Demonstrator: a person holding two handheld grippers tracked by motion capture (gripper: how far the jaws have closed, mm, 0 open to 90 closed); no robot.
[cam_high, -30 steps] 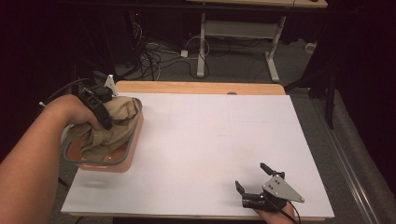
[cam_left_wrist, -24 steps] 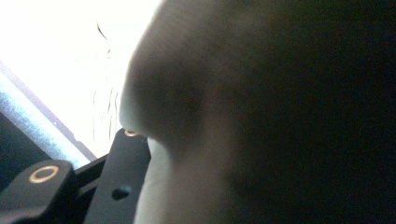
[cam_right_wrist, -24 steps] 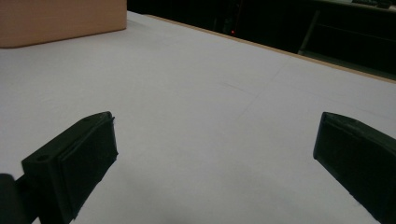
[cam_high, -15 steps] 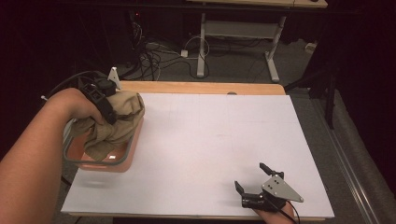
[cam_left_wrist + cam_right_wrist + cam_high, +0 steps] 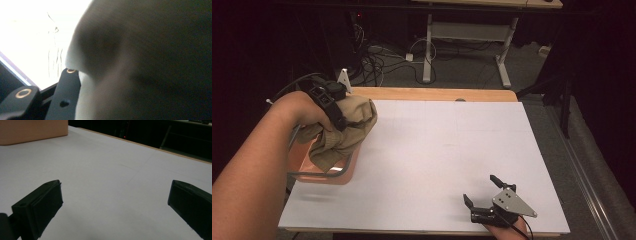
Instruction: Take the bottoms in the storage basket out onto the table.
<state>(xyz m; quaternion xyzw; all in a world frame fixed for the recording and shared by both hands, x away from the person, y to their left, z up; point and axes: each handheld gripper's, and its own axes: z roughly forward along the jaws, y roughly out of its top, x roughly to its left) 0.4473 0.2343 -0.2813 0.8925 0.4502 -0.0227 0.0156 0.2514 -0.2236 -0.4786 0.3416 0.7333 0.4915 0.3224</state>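
A person's left gripper (image 5: 343,112) clamps a bunched tan cloth (image 5: 346,131) and holds it above the orange basket (image 5: 334,176) at the left edge of the white bench (image 5: 447,150). The cloth's lower folds hang down toward the basket's inside, while its upper bulk already leans over the rim toward the open bench surface. In the left gripper view the fabric (image 5: 150,62) crowds right up against the camera, with one black finger (image 5: 65,97) showing beside it, so the fingers are narrow and gripping cloth. The right gripper (image 5: 484,202) rests low at the near right edge of the bench, well apart from the cloth, its fingers (image 5: 42,205) spread wide with nothing between them. The cloth lies far to the left of that idle gripper, so the left hand is plainly the nearer one. The likely next move is a carry rightward over the basket's wire rim onto clear bench.
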